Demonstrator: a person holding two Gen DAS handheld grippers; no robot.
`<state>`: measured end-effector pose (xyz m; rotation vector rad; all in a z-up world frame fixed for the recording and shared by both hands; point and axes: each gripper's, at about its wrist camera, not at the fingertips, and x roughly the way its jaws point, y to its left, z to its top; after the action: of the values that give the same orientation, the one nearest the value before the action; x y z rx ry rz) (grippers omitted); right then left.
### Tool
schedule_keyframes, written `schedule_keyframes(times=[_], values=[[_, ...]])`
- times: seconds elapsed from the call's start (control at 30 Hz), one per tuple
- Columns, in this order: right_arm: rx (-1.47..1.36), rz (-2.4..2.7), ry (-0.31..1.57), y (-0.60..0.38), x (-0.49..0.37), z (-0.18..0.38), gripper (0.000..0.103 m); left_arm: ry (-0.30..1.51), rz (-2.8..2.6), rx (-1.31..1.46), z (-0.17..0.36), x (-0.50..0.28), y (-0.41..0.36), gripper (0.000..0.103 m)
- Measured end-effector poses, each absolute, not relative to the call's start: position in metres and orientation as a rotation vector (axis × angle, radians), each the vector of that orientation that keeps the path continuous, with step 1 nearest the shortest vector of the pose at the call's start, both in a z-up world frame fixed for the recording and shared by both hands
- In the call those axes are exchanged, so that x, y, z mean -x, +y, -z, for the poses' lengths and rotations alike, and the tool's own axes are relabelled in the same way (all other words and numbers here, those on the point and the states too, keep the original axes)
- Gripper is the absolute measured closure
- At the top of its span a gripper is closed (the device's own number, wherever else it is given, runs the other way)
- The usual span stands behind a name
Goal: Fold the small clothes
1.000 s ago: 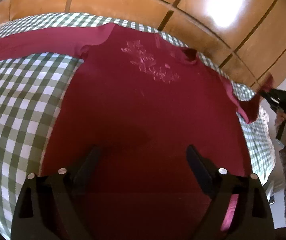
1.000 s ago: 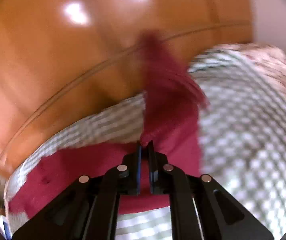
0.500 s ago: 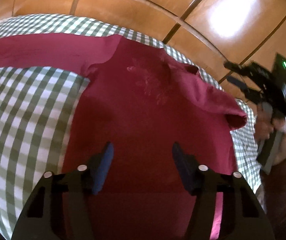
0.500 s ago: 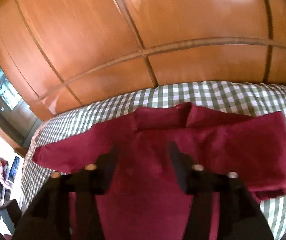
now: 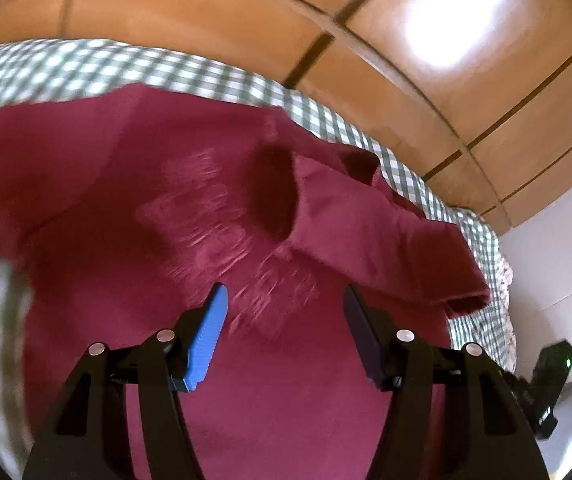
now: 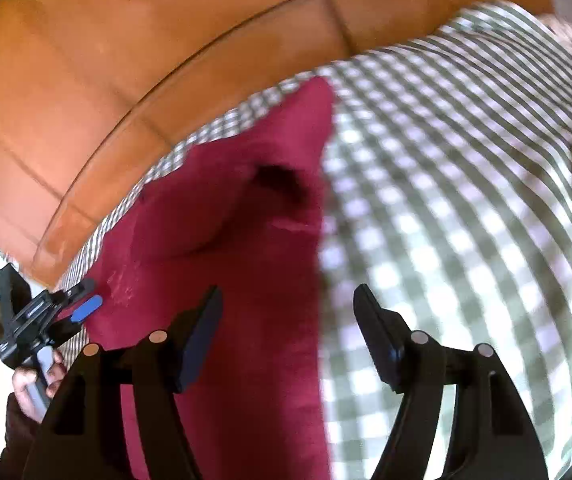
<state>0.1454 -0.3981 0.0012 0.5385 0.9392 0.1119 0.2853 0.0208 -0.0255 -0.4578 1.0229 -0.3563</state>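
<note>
A dark red long-sleeved shirt point(image 5: 165, 240) lies flat on a green-and-white checked bedcover point(image 5: 165, 68). One sleeve point(image 5: 386, 240) is folded across its chest, cuff toward the right edge. My left gripper point(image 5: 285, 292) hovers open over the pale print on the chest, nothing between its pads. In the right wrist view the shirt point(image 6: 225, 280) fills the left half. My right gripper point(image 6: 288, 290) hangs above its side edge and the bedcover point(image 6: 466, 200), jaws opening, with nothing between them. The left gripper point(image 6: 85, 296) shows at far left, held by a hand point(image 6: 33, 384).
Glossy wooden wardrobe panels point(image 5: 205, 8) rise right behind the bed's far edge. A white wall point(image 5: 558, 260) stands at the right. Bare checked cover stretches to the right of the shirt. The right gripper's body point(image 5: 546, 392) sits low at the right edge.
The right gripper let go of the sleeve, which now lies folded over the chest, then swung down to the shirt's side. The left gripper narrowed and moved up the shirt toward the chest.
</note>
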Motion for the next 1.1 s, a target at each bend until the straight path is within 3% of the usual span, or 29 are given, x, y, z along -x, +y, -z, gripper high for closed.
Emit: schedule_keyframes(times=[0.13, 0.23, 0.27, 0.3, 0.6, 0.87, 1.1], values=[[-0.535, -0.073, 0.933, -0.406, -0.152, -0.002, 0.035, 1.063, 0.361, 0.437, 0.039, -0.319, -0.009, 0.048], [-0.541, -0.039, 0.936, -0.407, -0.168, 0.003, 0.035, 1.091, 0.387, 0.412, 0.046, -0.332, -0.027, 0.079], [-0.544, -0.028, 0.938, -0.406, -0.173, 0.006, 0.035, 1.09, 0.402, 0.402, 0.046, -0.333, -0.033, 0.094], [-0.551, -0.01, 0.938, -0.406, -0.182, 0.009, 0.035, 1.082, 0.405, 0.394, 0.045, -0.333, -0.035, 0.096], [-0.521, 0.014, 0.914, -0.39, -0.213, 0.01, 0.035, 0.84, 0.354, 0.442, -0.019, -0.306, 0.026, 0.097], [-0.359, -0.061, 0.981, -0.363, -0.194, 0.002, 0.035, 0.933, 0.254, 0.357, 0.023, -0.298, 0.052, 0.097], [-0.269, -0.161, 0.872, -0.33, -0.196, -0.044, 0.035, 0.91, 0.245, 0.352, 0.026, -0.295, 0.055, 0.097]])
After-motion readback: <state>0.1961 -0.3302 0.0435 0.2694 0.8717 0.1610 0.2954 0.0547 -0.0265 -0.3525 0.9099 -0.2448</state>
